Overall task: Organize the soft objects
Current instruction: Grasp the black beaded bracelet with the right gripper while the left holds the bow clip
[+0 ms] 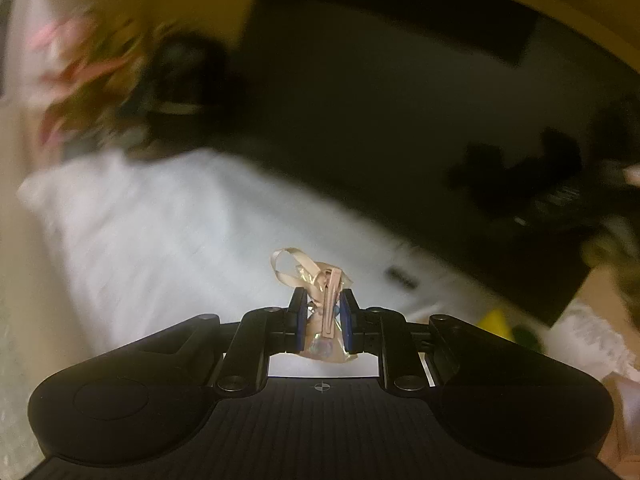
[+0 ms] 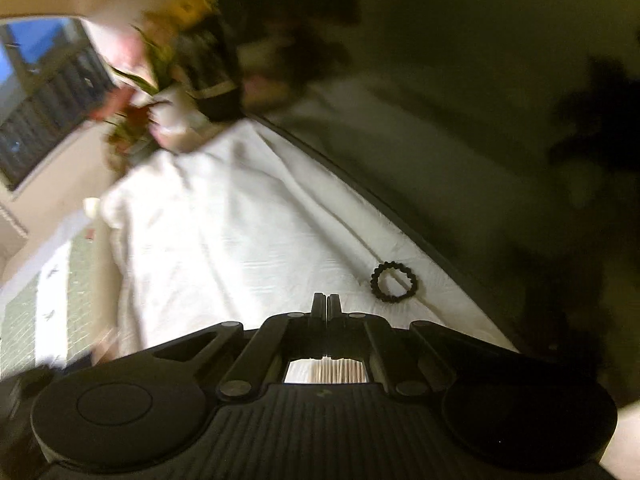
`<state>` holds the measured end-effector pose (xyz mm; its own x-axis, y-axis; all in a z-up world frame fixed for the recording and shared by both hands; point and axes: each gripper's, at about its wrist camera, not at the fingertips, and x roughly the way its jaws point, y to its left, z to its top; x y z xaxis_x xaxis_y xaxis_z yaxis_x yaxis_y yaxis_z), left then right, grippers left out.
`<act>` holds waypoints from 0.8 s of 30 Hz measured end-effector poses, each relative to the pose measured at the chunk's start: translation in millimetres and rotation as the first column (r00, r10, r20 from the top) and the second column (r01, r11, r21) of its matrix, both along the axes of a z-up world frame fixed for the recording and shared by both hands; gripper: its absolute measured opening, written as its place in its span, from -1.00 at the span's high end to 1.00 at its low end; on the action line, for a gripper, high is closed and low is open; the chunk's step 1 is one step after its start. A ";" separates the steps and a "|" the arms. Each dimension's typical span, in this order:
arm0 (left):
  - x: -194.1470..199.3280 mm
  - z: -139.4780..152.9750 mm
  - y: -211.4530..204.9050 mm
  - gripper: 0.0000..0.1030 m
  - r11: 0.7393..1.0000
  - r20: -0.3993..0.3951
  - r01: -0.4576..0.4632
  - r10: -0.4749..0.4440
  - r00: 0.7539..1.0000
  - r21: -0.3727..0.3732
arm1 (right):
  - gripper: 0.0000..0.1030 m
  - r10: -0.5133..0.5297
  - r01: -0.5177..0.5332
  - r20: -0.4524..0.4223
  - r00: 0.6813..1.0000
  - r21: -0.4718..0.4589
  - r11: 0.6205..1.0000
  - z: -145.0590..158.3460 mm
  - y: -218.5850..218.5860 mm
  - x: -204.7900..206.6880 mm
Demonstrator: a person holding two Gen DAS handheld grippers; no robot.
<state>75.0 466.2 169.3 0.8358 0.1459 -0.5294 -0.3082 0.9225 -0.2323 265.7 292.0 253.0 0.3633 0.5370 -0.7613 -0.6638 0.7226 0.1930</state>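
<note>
A: We're carrying the ribbon clip (image 1: 326,300) clamped in our left gripper (image 1: 323,312), above the cloth (image 1: 160,220).

B: Our right gripper (image 2: 327,306) is closed, empty, near the cloth's right edge beside the hair tie (image 2: 394,282). We're lowering slowly before releasing.

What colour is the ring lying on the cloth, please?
Black; the ring shows best in the right wrist view.

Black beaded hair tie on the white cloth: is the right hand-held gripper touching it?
Apart. The right wrist view shows white cloth between the shut right hand-held gripper and black beaded hair tie.
</note>
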 end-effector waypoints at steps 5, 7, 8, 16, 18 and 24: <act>46.4 10.6 -28.4 0.61 0.997 0.017 0.076 -0.076 0.997 -0.021 | 0.98 -0.002 0.002 -0.005 1.000 -0.009 1.000 28.5 -52.8 -20.5; 56.6 1.8 -36.9 0.61 0.994 0.011 0.097 -0.097 0.995 -0.040 | 0.90 -0.024 0.023 -0.038 0.999 -0.034 0.999 18.0 -55.8 -9.1; 58.5 -5.1 -40.3 0.61 0.993 0.007 0.108 -0.107 0.994 -0.054 | 0.85 -0.043 0.040 -0.057 0.997 -0.050 0.998 6.7 -53.7 -2.2; 43.4 -58.6 -27.8 0.61 0.979 -0.058 0.086 -0.098 0.994 -0.185 | 0.85 -0.117 0.088 -0.174 0.978 -0.164 0.982 -77.4 28.8 69.5; 35.6 -64.5 -17.9 0.61 0.980 -0.070 0.066 -0.080 0.994 -0.189 | 0.85 -0.118 0.088 -0.149 0.982 -0.194 0.977 -93.4 50.4 84.4; 9.4 -75.1 4.8 0.61 0.982 -0.111 -0.009 -0.013 0.994 -0.190 | 0.85 -0.073 0.032 -0.156 0.985 -0.248 0.968 -130.1 88.6 110.7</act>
<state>84.5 471.0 94.1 0.7701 0.0319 -0.6371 -0.3403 0.8653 -0.3679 376.4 380.7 122.9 0.2465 0.3116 -0.9177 -0.5979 0.7941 0.1090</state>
